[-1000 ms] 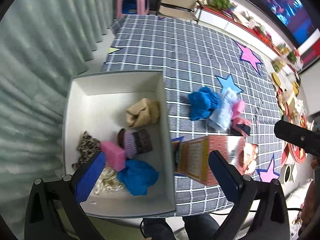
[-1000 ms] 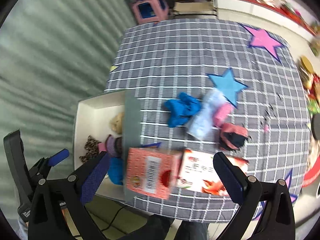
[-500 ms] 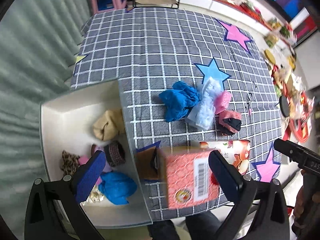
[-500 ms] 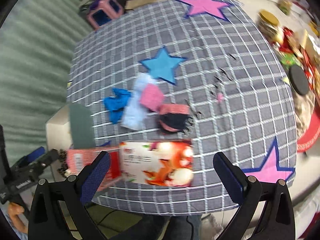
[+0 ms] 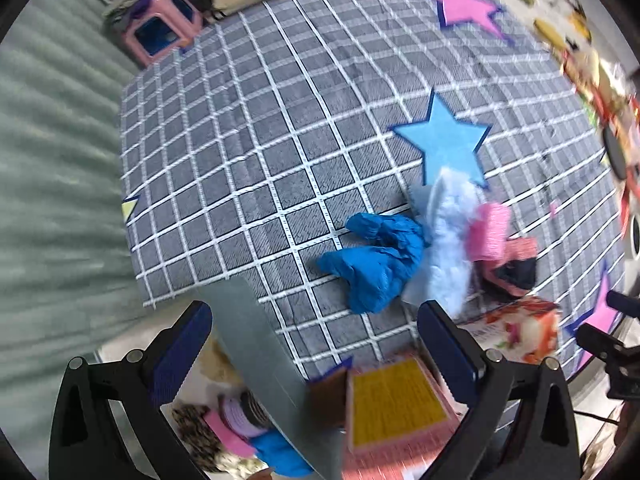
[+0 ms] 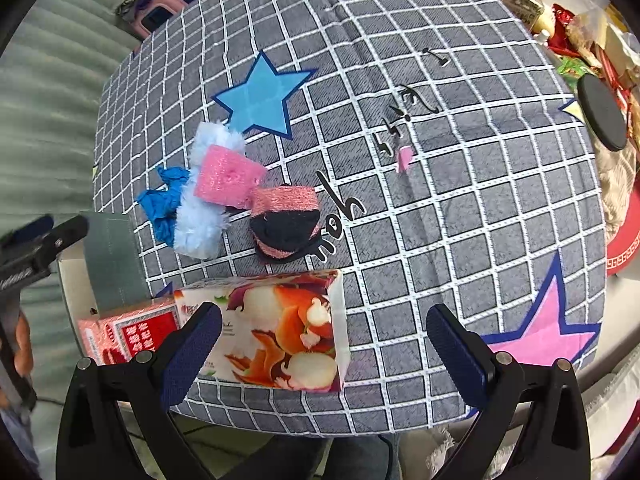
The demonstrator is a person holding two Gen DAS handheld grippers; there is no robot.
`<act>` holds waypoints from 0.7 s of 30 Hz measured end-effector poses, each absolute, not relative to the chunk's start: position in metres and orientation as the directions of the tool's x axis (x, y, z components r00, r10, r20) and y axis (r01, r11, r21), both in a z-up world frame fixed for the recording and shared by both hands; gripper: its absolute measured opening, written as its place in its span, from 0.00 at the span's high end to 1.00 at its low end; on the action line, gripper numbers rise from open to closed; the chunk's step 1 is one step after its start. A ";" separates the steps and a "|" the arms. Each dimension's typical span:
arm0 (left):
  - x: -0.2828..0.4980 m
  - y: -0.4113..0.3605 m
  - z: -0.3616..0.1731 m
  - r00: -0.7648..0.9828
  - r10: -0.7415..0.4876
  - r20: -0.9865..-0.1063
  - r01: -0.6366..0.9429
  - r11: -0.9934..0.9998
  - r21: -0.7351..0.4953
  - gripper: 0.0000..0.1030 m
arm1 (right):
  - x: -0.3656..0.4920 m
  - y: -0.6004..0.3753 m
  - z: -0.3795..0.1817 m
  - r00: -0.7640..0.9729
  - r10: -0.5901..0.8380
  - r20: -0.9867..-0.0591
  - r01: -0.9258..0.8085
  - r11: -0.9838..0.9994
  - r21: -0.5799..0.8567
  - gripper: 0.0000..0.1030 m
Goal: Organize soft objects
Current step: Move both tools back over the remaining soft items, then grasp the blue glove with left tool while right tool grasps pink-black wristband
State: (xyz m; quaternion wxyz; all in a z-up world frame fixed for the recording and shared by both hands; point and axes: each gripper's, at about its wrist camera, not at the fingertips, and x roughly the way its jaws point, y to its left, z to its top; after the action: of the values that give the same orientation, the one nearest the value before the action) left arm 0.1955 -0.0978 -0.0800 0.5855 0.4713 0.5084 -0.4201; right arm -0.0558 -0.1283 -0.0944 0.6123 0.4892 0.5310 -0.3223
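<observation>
The checked tablecloth (image 6: 460, 184) lies bare across the right and upper part of the right wrist frame. Left of centre, a touching cluster blocks passage: blue cloth (image 6: 162, 208), fluffy pale-blue cloth (image 6: 200, 224), pink sponge (image 6: 226, 176), pink-and-black item (image 6: 286, 228). Two cartons (image 6: 276, 332) line the lower-left edge beside the grey-walled box (image 6: 112, 256).

Left gripper (image 5: 314, 342), right gripper (image 6: 324, 342); jaws apart

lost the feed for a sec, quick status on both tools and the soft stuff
Left tool open, empty. Right tool open, empty. Blue cloth, fluffy cloth, pink sponge piled on table. Cartons at near edge, before the pile.
</observation>
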 end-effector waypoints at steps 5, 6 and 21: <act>0.198 -0.116 -0.121 0.117 0.063 -0.991 0.980 0.153 0.126 0.00 | -0.043 -0.137 -0.110 0.224 0.160 -0.961 0.907 0.326 0.265 0.00; 0.198 -0.118 -0.127 0.113 0.074 -0.991 0.981 0.148 0.123 0.00 | -0.041 -0.139 -0.113 0.222 0.166 -0.961 0.907 0.327 0.266 0.00; 0.189 -0.129 -0.193 0.032 0.216 -0.976 0.993 0.108 0.056 0.01 | 0.000 -0.154 -0.175 0.179 0.251 -0.951 0.901 0.346 0.260 0.00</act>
State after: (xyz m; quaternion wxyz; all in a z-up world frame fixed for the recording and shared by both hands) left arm 0.1886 -0.1285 -0.1932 0.4818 0.5326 0.5674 -0.4029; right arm 0.0004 -0.1542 -0.1746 0.5833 0.4991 0.5770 -0.2789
